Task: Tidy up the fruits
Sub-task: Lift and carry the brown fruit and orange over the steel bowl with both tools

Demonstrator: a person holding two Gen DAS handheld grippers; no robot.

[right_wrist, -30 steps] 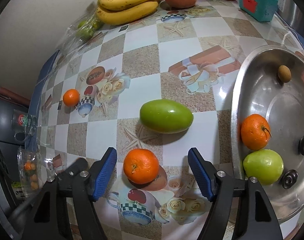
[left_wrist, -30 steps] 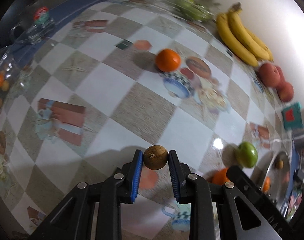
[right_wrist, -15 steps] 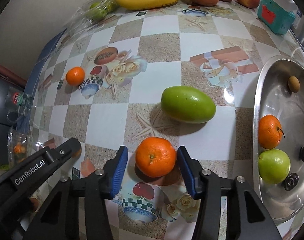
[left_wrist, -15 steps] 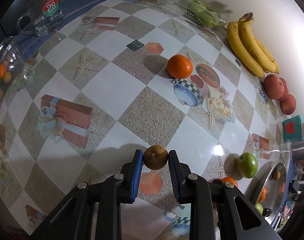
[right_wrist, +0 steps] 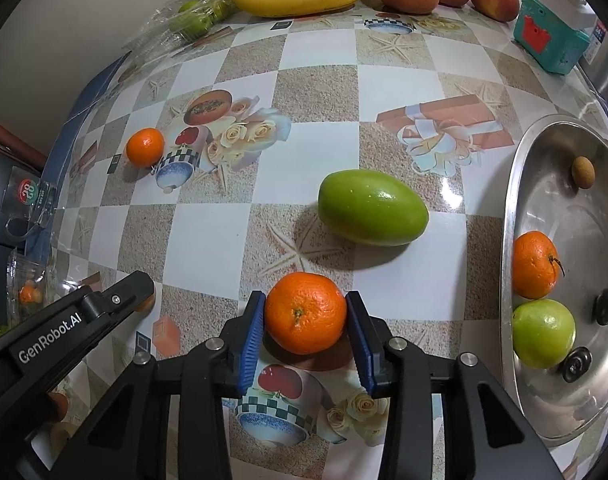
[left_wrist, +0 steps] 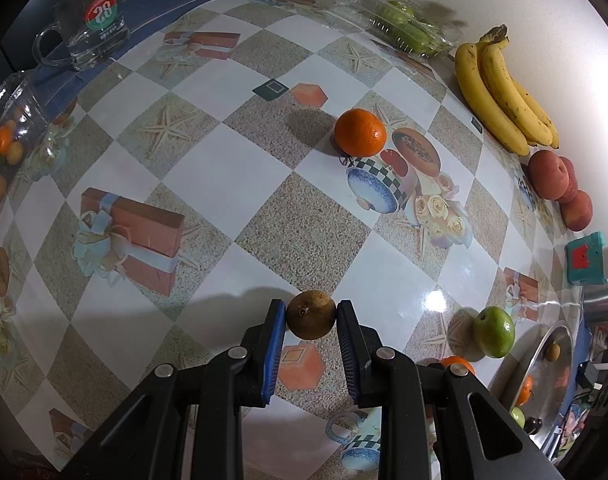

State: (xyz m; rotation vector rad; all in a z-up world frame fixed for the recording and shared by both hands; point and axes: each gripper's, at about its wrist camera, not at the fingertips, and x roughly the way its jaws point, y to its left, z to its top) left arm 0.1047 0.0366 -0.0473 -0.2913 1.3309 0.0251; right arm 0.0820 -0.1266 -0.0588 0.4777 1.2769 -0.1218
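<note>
Both grippers are loaded: my left gripper (left_wrist: 311, 316) is clamped on a small brown fruit (left_wrist: 311, 314), and my right gripper (right_wrist: 306, 320) has its blue pads pressed against both sides of an orange (right_wrist: 306, 313). That orange looks to be resting on the table (right_wrist: 207, 224) between the pads, so I judge the lift is the step in hand.

To do it well, I would raise the orange straight up before swinging right, so it clears the raised rim of the steel tray (right_wrist: 508, 240). Round fruit can roll out of flat pads, so I want a level wrist and a steady squeeze, not a hard one. In the tray I would aim for bare metal, away from the orange, green fruit and small brown fruit already lying there.

The tray sits close to my right gripper's right side. A green mango (right_wrist: 372, 207) lies just ahead of the held orange, apart from it, and another orange (right_wrist: 145, 147) is well off to the far left.
</note>
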